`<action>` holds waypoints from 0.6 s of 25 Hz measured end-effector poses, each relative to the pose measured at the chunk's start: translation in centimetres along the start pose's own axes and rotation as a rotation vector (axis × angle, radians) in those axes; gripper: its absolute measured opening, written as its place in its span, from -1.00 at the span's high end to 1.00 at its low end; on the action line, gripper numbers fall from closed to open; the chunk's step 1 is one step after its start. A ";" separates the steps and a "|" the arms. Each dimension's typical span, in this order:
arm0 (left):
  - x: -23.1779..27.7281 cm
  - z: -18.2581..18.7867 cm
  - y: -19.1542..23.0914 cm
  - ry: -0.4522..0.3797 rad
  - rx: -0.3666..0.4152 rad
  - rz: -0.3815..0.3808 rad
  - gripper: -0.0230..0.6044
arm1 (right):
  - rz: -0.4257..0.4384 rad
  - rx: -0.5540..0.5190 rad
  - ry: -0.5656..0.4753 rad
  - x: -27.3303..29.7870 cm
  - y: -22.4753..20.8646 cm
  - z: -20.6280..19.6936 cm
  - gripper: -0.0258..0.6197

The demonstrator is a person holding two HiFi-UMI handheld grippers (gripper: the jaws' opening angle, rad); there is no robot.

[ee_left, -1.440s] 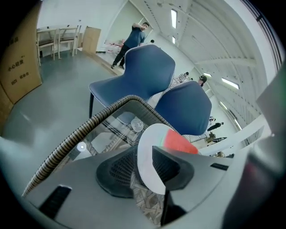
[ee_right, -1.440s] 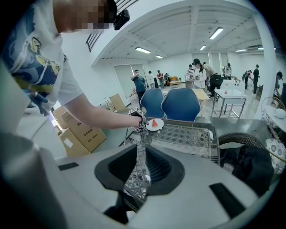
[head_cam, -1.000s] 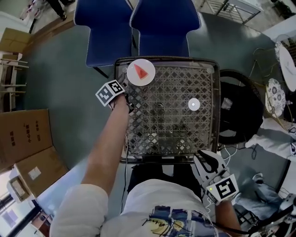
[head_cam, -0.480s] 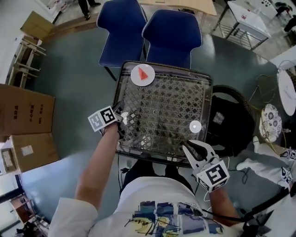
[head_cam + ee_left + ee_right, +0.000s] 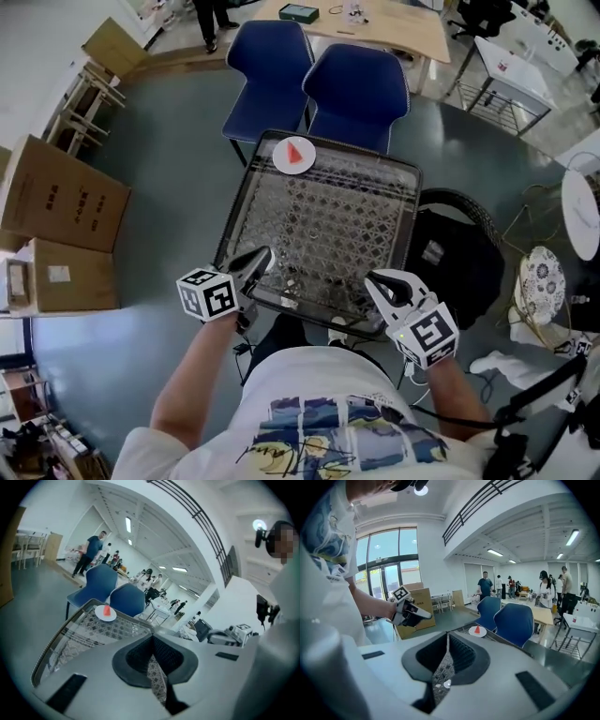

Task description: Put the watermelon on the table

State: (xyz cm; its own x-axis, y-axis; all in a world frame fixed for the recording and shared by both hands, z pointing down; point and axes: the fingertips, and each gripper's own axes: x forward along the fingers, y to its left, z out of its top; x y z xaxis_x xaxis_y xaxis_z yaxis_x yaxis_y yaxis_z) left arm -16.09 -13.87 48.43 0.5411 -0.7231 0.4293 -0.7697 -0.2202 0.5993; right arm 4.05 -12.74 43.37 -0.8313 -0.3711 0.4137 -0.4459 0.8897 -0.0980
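One lattice tabletop [image 5: 319, 225] stands in the middle, with two blue chairs [image 5: 272, 56] [image 5: 356, 89] past its 12 o'clock edge. Two grippers sit at its near edge, the left gripper [image 5: 255, 262] at 7 o'clock and the right gripper [image 5: 377, 284] at 5. Both have their jaws pressed together on nothing. One white plate [image 5: 279, 161] at 12 o'clock carries the single watermelon slice [image 5: 295, 152], seemingly upright and well apart from both grippers.

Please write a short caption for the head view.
Left gripper and right gripper, both shut, at table edge; watermelon slice on far plate.
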 end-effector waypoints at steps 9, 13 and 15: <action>-5.1 -3.6 -11.5 -0.037 0.257 -0.037 0.90 | 0.068 -0.153 0.000 -2.4 2.2 1.5 0.86; -7.5 -4.1 -14.7 -0.107 0.272 -0.056 0.90 | 0.088 -0.174 -0.006 -3.4 3.9 1.7 0.86; -8.1 -4.2 -16.2 -0.131 0.276 -0.093 0.90 | 0.088 -0.178 -0.006 -3.8 4.5 1.6 0.86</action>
State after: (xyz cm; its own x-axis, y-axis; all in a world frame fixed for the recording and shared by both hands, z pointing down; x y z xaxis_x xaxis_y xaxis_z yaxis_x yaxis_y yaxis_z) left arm -6.59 -1.69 38.13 0.5789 -0.7657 0.2802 -0.7917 -0.4456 0.4180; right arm 4.73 -7.74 39.92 -0.8670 -0.2906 0.4048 -0.3056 0.9517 0.0286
